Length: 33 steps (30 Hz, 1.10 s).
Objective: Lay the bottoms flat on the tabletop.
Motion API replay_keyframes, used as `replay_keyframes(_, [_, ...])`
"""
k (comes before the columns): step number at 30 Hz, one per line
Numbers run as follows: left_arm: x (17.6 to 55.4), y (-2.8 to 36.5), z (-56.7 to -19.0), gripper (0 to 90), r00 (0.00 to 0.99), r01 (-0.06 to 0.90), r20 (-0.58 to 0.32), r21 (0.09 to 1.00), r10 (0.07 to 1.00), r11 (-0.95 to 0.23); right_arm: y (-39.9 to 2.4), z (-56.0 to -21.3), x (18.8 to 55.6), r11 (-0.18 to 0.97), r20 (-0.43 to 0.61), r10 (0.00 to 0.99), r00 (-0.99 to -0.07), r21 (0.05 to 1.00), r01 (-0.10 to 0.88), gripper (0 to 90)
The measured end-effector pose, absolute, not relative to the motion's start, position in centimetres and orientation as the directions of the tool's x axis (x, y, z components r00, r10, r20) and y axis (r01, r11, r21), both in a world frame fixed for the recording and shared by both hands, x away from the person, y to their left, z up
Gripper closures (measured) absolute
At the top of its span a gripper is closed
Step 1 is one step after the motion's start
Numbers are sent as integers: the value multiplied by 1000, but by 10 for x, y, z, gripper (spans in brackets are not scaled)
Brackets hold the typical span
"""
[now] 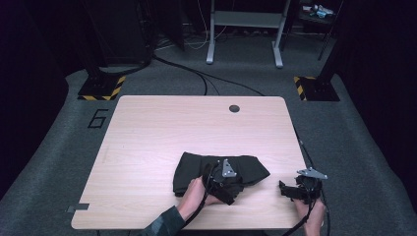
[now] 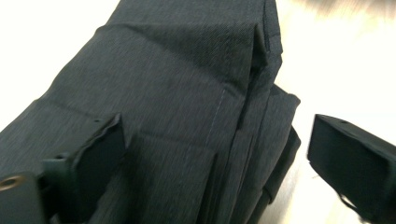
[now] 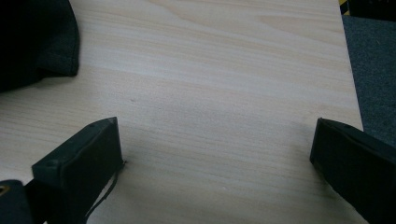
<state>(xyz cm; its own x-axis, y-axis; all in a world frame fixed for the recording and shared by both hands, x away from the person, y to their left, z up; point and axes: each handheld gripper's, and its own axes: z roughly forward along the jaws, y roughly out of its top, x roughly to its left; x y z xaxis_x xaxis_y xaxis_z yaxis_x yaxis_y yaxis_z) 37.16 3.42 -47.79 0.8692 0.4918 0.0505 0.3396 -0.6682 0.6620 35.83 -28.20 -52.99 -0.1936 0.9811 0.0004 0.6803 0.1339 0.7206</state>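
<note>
A dark folded garment (image 1: pixel 194 169) lies on the light wooden table (image 1: pixel 172 128), near its front edge and a little right of centre. My left gripper (image 1: pixel 223 189) hovers over the garment's near side, held by a hand. In the left gripper view the garment (image 2: pixel 187 93) shows stacked folded layers. The left gripper (image 2: pixel 219 154) is open there: one jaw sits over the cloth, the other stands off its edge above bare wood. My right gripper (image 1: pixel 287 191) stays near the table's front right corner. It (image 3: pixel 217 149) is open over bare table (image 3: pixel 210 70), with a garment corner (image 3: pixel 37 42) at the far left.
A round cable hole (image 1: pixel 234 108) sits near the table's far edge. The table's right edge (image 3: pixel 350 84) runs close beside the right gripper, with grey carpet beyond. Two yellow-and-black striped stand bases (image 1: pixel 101 87) (image 1: pixel 314 87) and a grey desk frame (image 1: pixel 244 29) stand behind the table.
</note>
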Motion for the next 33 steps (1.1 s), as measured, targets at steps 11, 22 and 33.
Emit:
replay_keyframes(11, [371,22,-476,455,897,299,59,649,438,-700,-282,-530,358,134,0,981,-194,721,680,15])
replay_keyframes(22, [368,17,-473,758,907,250,113,629,405,-736,-282,-530,358,134,0,981,-194,721,680,15])
replay_keyframes(33, [373,35,-449,799,891,239,121,695,438,-678,-282,-530,358,134,0,981,-194,721,680,15])
